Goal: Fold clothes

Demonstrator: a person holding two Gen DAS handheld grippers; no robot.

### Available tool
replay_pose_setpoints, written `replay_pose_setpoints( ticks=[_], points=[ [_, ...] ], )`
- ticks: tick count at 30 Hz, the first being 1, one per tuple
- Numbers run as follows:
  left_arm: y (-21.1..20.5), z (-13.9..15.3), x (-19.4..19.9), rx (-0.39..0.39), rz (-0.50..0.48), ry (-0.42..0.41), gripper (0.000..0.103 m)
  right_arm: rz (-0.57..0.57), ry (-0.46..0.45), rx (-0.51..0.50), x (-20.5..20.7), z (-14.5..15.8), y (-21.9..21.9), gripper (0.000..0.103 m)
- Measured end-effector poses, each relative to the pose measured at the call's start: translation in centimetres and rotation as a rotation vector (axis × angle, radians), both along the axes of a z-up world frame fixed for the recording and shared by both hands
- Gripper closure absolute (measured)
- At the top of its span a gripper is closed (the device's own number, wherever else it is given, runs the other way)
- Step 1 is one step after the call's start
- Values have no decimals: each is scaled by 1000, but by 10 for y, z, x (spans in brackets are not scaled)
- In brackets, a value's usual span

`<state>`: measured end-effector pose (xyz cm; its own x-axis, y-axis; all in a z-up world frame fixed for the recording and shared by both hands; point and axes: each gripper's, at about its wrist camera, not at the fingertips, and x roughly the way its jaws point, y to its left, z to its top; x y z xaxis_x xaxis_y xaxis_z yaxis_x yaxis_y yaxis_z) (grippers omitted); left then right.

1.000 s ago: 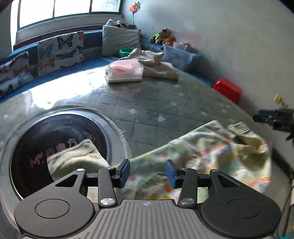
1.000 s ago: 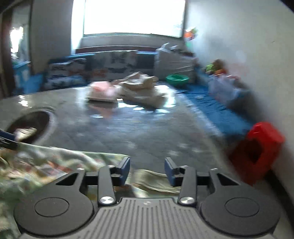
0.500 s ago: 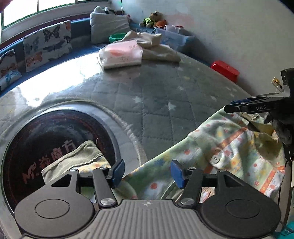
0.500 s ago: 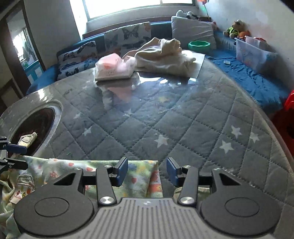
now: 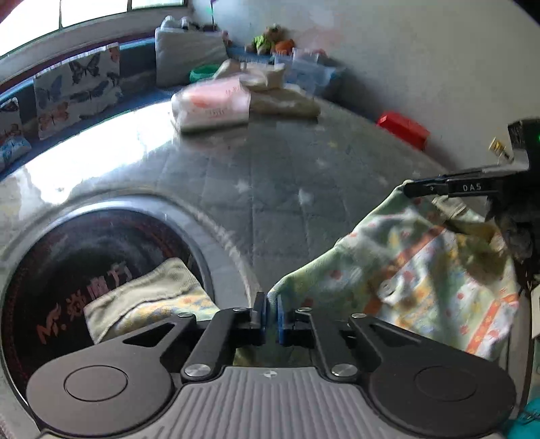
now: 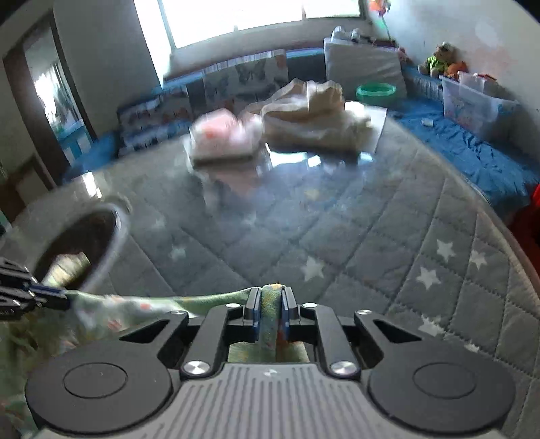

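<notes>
The left gripper (image 5: pixel 271 312) and the closing right gripper (image 6: pixel 270 312) each pinch an edge of the printed garment (image 5: pixel 422 270), apparently to spread it for folding.

Daylight is admitted through the window (image 6: pixel 263 13), which is blown out to plain white. A strong glare is thrown on the glossy table top (image 5: pixel 111 135), and the folded clothes (image 6: pixel 229 141) are mirrored in it. Both views are bent by the fisheye lens and darkened at the corners. The far half is smeared by motion blur; the grey quilted cover (image 6: pixel 438 256) is rendered sharply.
</notes>
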<state>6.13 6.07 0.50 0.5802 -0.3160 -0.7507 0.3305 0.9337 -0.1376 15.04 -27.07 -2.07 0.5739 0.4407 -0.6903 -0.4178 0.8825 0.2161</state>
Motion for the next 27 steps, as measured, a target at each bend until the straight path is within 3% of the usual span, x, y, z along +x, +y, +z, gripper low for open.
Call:
replay_pose_setpoints(
  ticks=[7, 12, 17, 19, 23, 25, 26, 27],
  points=[
    [0, 48, -48, -92, -17, -154, 98, 45, -151, 97, -43, 48, -25, 93],
    [-19, 63, -115, -81, -182, -261, 98, 124, -213, 85, -92, 62, -45, 93],
    [-32, 35, -154, -79, -352, -154, 97, 157, -73, 14, -128, 37, -67, 93],
    [-32, 26, -155, -80, -362, -106, 96, 157, -15, -15, -134, 28, -73, 89],
    [-19, 34, -149, -149, -332, -90, 91, 128, -37, -3, -134, 40, -81, 84],
    [-13, 46, -151, -187, -301, -137, 83, 117, -67, 1, -131, 48, -79, 81],
    [-10, 52, -151, -208, -281, -159, 77, 115, -79, 5, -128, 51, -74, 73],
    [-8, 56, -150, -225, -260, -179, 63, 115, -90, 10, -124, 54, -69, 69]
  ],
)
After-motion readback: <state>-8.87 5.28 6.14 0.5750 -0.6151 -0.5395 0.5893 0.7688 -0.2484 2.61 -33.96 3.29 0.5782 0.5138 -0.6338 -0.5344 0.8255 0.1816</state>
